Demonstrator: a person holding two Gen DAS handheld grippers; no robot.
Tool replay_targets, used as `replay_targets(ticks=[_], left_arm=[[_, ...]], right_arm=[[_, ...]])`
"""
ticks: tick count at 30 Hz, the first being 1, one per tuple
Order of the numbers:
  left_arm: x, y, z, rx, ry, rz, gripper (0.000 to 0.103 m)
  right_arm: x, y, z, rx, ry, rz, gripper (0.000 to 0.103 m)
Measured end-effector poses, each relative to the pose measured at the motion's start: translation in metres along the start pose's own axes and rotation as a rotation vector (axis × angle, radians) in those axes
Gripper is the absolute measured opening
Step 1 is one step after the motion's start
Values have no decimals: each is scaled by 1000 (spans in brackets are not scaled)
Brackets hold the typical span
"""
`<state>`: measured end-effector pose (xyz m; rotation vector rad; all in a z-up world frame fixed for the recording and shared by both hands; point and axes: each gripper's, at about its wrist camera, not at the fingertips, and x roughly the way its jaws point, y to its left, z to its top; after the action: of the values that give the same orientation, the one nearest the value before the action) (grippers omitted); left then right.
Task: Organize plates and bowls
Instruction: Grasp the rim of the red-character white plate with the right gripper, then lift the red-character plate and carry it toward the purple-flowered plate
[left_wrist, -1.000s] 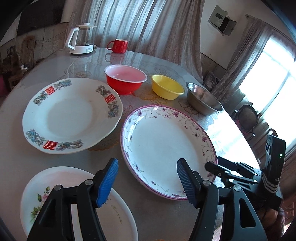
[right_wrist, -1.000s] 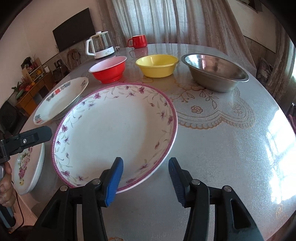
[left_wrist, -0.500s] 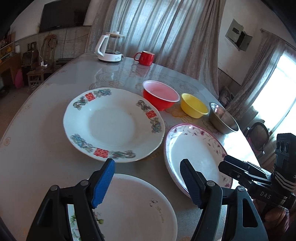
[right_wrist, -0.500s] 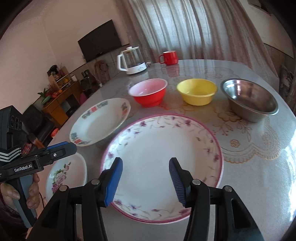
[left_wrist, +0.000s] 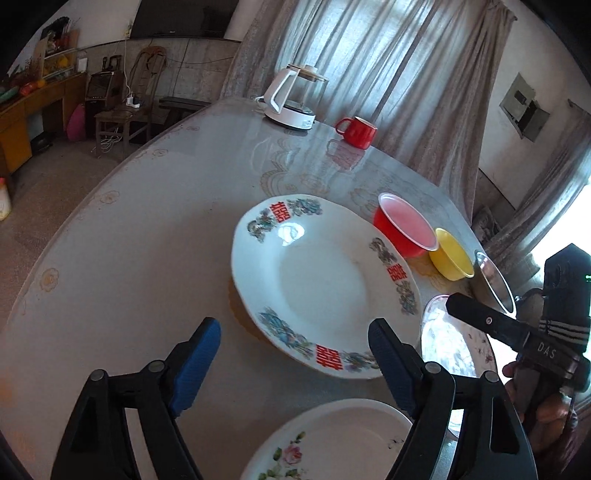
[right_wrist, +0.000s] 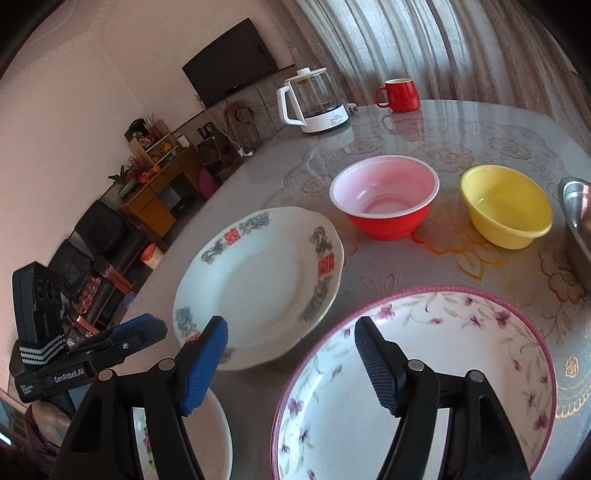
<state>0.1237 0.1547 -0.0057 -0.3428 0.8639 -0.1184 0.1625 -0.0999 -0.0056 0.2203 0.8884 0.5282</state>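
Observation:
A white plate with red characters (left_wrist: 321, 280) lies mid-table; it also shows in the right wrist view (right_wrist: 258, 284). A small rose plate (left_wrist: 332, 443) (right_wrist: 207, 435) sits at the near edge. A purple-flowered plate (right_wrist: 461, 369) (left_wrist: 454, 343) lies to the right. Behind stand a red bowl (right_wrist: 384, 199) (left_wrist: 404, 230), a yellow bowl (right_wrist: 506, 206) (left_wrist: 452, 260) and a steel bowl (right_wrist: 578, 218) (left_wrist: 493, 288). My left gripper (left_wrist: 295, 365) is open and empty above the near rim of the red-character plate. My right gripper (right_wrist: 291, 365) is open and empty between the red-character and purple-flowered plates.
A white-based glass kettle (left_wrist: 291, 99) (right_wrist: 316, 101) and a red mug (left_wrist: 356, 131) (right_wrist: 399, 94) stand at the far side of the round table (left_wrist: 129, 240). Chairs, a desk and a TV are beyond the table on the left.
Both grippers have swung left. The red-character plate now sits ahead of the left gripper; the purple-flowered plate has slid to the right in both views. Both stay open.

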Motion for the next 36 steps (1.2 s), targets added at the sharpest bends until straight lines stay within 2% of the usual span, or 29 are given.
replay_targets(ticks=[7, 12, 14, 18, 21, 26, 28, 30, 31, 32, 34, 35, 36], left_arm=[[23, 27, 20, -69, 53, 0, 85], [39, 44, 30, -130, 89, -15, 83], [45, 49, 33, -146, 101, -29, 79], [52, 51, 41, -144, 85, -62, 71], [58, 55, 48, -161, 46, -70, 71], [70, 57, 55, -148, 92, -71, 71], [73, 55, 56, -148, 105, -102, 71], [76, 54, 59, -149, 118, -104, 69], [78, 53, 61, -143, 126, -91, 62], [79, 52, 61, -142, 130, -77, 48], [81, 52, 61, -145, 148, -84, 38], [82, 51, 61, -140, 156, -105, 28], [81, 49, 60, -133, 158, -112, 27]], right_arm=[[40, -10, 30, 33, 49, -27, 72], [59, -13, 40, 30, 81, -39, 72], [66, -14, 42, 37, 96, -35, 72], [77, -15, 44, 45, 115, -20, 72], [85, -15, 45, 46, 133, -7, 72], [97, -11, 46, 23, 157, -9, 72], [104, -8, 45, -5, 178, -27, 73], [105, -5, 44, -22, 166, -13, 81], [105, -4, 43, -22, 165, -7, 84], [106, -3, 43, -22, 163, -7, 85], [106, -3, 43, -22, 163, -10, 85], [106, -3, 42, -22, 163, -8, 85], [106, -2, 42, -21, 163, -7, 85]])
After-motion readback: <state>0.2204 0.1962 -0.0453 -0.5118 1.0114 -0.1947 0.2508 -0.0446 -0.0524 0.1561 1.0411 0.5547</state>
